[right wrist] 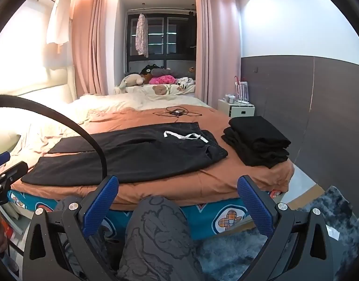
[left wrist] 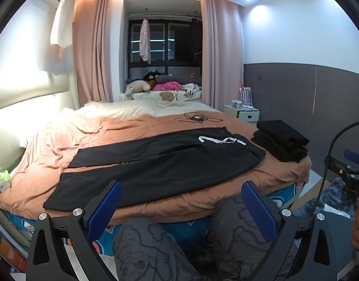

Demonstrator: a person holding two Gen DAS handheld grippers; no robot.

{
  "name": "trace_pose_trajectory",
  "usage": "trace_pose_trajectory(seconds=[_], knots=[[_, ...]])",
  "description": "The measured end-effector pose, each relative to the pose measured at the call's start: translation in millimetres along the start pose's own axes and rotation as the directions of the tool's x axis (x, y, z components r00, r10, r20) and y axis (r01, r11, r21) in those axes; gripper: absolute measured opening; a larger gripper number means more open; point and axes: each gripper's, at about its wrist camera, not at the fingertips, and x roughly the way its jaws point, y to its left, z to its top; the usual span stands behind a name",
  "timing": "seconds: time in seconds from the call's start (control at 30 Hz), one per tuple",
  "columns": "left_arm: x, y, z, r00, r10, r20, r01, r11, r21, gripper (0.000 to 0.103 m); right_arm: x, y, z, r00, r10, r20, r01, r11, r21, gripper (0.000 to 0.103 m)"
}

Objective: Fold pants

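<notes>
Pants point(left wrist: 156, 161), black, are spread flat across the bed point(left wrist: 202, 121) near its front edge, both legs laid out toward the left edge, waistband with white drawstring point(left wrist: 222, 139) toward the right edge. Folded black clothes point(left wrist: 281, 140) are stacked at the front right corner, just beside the waistband. Left gripper point(left wrist: 181, 208) and right gripper point(right wrist: 178, 205) are held short of the front edge, above the person's knees point(right wrist: 156, 229), jaws spread fully wide, nothing gripped. Cable point(right wrist: 177, 112) is seen mid-bed.

Bed point(right wrist: 202, 182): pants point(right wrist: 132, 157), folded stack point(right wrist: 256, 140).
</notes>
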Motion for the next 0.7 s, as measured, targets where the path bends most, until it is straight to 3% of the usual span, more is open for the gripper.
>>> trace_pose_trajectory(seconds=[0.33, 0.7], knots=[[-2.6, 2.9, -3.8, 1.0, -0.004, 0.003, 0.004, 1.0, -0.001, 0.102, 3.7, -1.8, 0.0, 1.0, 0.024, -0.014, -0.024, 1.0, 0.006, 0.102], [1.3, 5.7, -9.1, 1.0, 0.001, -0.008, -0.001, 1.0, -0.01, 0.102, 0.6, 2.6, -2.1, 1.0, -0.007, -0.006, 0.007, 1.0, 0.005, 0.102]])
